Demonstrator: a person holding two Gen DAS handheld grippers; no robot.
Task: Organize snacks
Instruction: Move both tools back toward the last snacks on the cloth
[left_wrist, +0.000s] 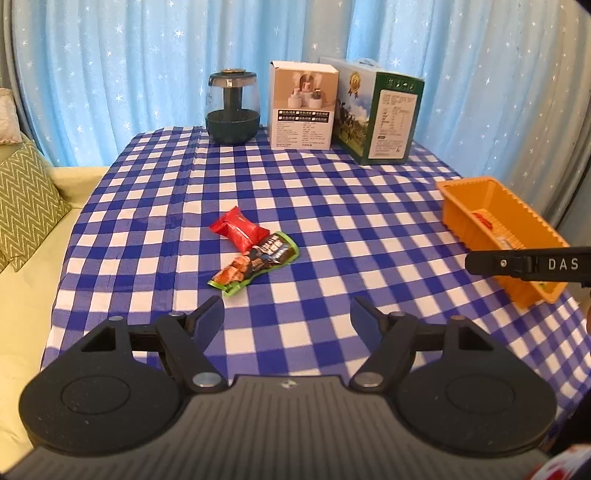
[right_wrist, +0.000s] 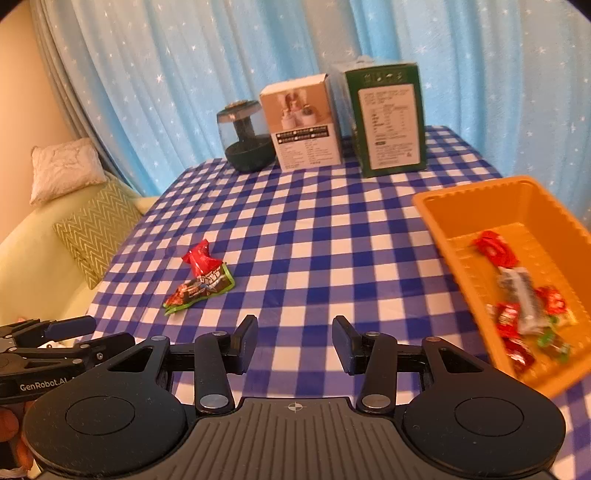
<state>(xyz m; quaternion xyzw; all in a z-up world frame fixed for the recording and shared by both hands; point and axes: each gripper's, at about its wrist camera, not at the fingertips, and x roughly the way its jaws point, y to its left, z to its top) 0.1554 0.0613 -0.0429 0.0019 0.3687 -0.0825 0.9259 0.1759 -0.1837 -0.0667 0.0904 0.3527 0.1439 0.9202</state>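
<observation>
Both grippers spread wide and empty above the checked tablecloth (left_wrist: 332, 221).

Left gripper (left_wrist: 287, 321): jaws far apart, nothing between them, touching nothing; red snack packet (left_wrist: 239, 229) and green-edged snack packet (left_wrist: 255, 263) lie just ahead, touching each other, mid-table. Right gripper (right_wrist: 294, 343): jaws likewise parted and bare, just left of the orange bin (right_wrist: 480, 206), which sits at the table's right edge and holds several wrapped snacks (right_wrist: 517, 299).
</observation>
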